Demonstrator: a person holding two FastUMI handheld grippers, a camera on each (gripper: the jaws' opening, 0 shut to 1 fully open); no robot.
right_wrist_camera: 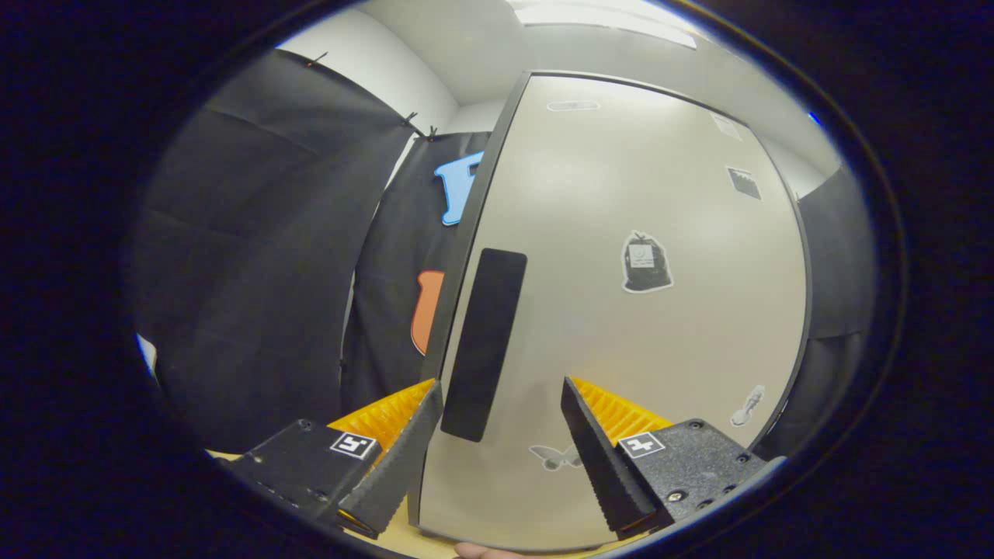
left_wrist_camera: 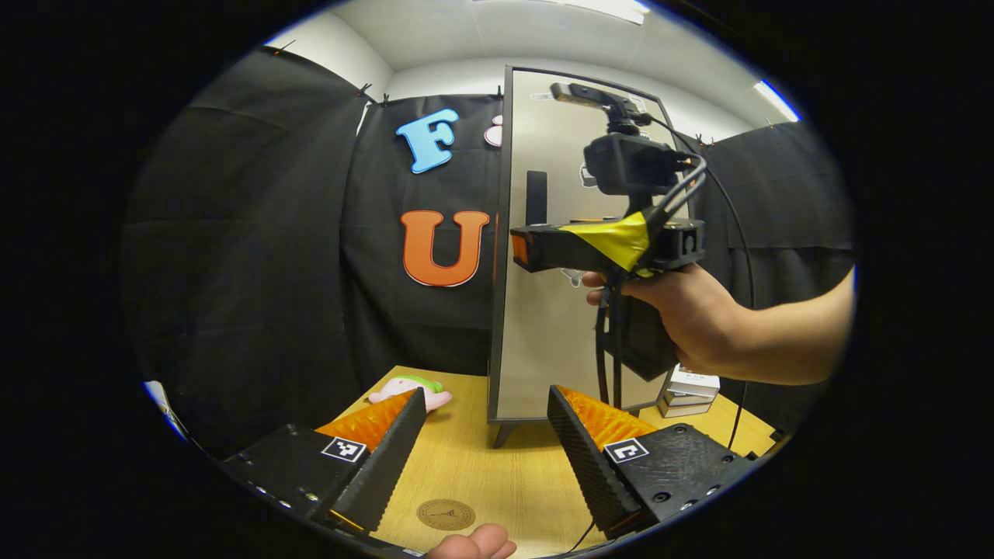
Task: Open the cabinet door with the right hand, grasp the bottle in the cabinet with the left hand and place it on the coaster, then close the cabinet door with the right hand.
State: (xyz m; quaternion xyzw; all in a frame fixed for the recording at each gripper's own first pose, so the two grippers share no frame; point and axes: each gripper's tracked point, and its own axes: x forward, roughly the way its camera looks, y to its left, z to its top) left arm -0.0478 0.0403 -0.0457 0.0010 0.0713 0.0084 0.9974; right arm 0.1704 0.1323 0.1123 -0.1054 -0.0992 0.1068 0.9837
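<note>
Both grippers are seen with fingers spread wide and nothing held. Between the fingers of the right gripper [right_wrist_camera: 497,450], the dark vertical handle [right_wrist_camera: 483,345] of the closed cabinet door [right_wrist_camera: 637,334] is framed closely, though no contact can be made out. The left gripper [left_wrist_camera: 485,450] is held low over the wooden table [left_wrist_camera: 497,466], facing the cabinet's front from farther back. A round coaster [left_wrist_camera: 446,514] lies flat on the table just ahead of its fingers. A pink and green plush toy [left_wrist_camera: 410,388] rests left of the cabinet; small white boxes [left_wrist_camera: 691,388] are stacked at its right.
</note>
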